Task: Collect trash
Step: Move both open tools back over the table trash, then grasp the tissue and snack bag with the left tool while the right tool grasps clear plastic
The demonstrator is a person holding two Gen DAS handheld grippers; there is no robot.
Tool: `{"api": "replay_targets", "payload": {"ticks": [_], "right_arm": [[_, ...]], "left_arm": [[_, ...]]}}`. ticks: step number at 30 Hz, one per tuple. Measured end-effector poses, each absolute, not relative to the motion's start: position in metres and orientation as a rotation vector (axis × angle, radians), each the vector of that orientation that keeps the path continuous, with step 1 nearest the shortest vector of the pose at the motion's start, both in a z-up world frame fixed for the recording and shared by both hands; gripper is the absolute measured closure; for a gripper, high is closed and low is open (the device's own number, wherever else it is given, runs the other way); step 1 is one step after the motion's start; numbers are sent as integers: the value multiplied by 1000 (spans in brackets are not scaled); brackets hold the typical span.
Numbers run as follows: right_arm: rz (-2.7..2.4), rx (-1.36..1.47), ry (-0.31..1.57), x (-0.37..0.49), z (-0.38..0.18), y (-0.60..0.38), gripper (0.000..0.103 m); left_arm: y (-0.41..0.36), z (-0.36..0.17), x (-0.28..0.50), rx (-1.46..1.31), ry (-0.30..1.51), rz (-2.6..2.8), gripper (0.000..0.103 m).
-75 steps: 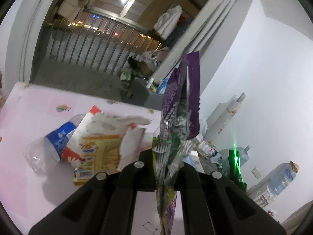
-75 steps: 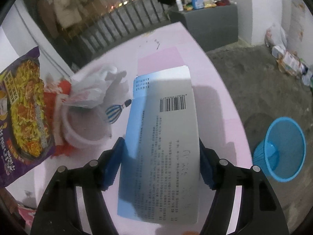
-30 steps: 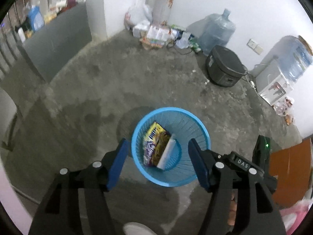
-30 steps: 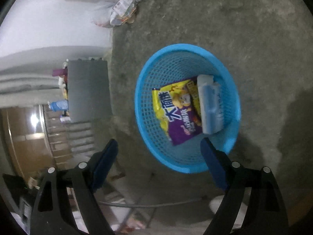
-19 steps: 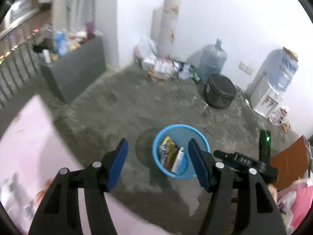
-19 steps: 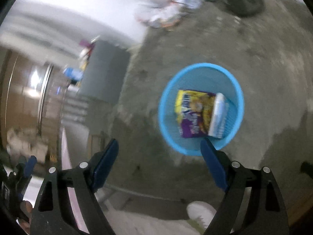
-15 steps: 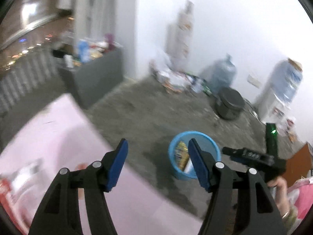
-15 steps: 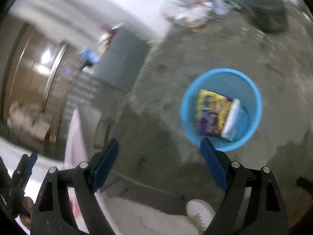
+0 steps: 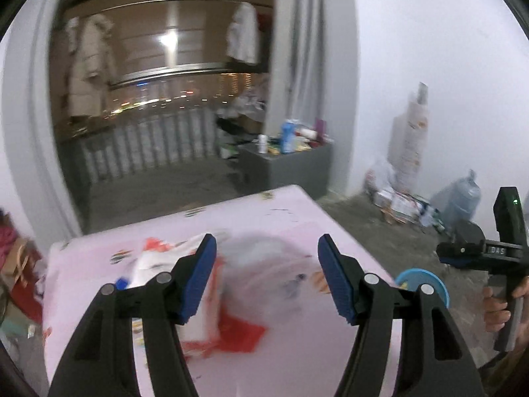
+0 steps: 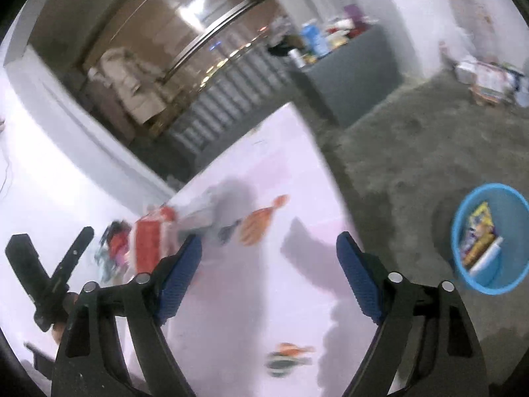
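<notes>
Trash lies in two places: blurred wrappers on the pink table [image 9: 264, 218] and two pieces inside the blue basket [image 10: 510, 198] on the grey floor [image 10: 429, 152]. From the left wrist view the table fills the lower middle, with the balcony railing [image 9: 145, 139] and a grey cabinet [image 9: 291, 168] behind it and a white wall to the right. On the table sits a heap of red-and-white packaging [image 9: 211, 314] with a pale, translucent round shape just beside it; motion blur hides what each piece is. The basket stands on the floor off the table's right edge, well apart from that heap, and holds a yellow-and-purple snack bag [image 10: 476, 231] next to a white flat pack [image 10: 486, 258]. The left gripper [image 9: 267, 276] points over the table with its blue pads spread and nothing between them. The right gripper [image 10: 269, 273] is likewise empty; its jaws have just been closing a little yet stand wide apart, above bare pink tabletop. In the left view the right tool appears at the far right edge, gripped by a hand [image 9: 496, 307]. Against the wall stands a water jug [image 9: 463, 198] among scattered clutter.
</notes>
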State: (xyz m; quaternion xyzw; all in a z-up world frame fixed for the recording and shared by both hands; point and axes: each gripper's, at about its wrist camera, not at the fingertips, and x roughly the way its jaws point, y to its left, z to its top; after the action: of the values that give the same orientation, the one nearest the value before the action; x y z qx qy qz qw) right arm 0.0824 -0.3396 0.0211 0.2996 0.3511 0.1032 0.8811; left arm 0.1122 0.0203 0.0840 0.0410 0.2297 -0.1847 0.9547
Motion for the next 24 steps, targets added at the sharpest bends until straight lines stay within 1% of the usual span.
{"api": "replay_targets", "payload": {"ticks": [2, 5, 12, 20, 24], "right_arm": [[253, 614, 747, 93, 23, -327, 31], [308, 626, 769, 100, 29, -306, 34], [391, 662, 814, 116, 38, -260, 42], [433, 756, 876, 136, 33, -247, 49], [440, 818, 910, 147, 26, -243, 49]], "left_arm": [[45, 80, 112, 40, 473, -361, 41], [70, 72, 116, -12, 497, -365, 41], [98, 59, 127, -93, 538, -431, 41], [89, 52, 148, -120, 570, -480, 45], [89, 42, 164, -139, 628, -468, 48]]}}
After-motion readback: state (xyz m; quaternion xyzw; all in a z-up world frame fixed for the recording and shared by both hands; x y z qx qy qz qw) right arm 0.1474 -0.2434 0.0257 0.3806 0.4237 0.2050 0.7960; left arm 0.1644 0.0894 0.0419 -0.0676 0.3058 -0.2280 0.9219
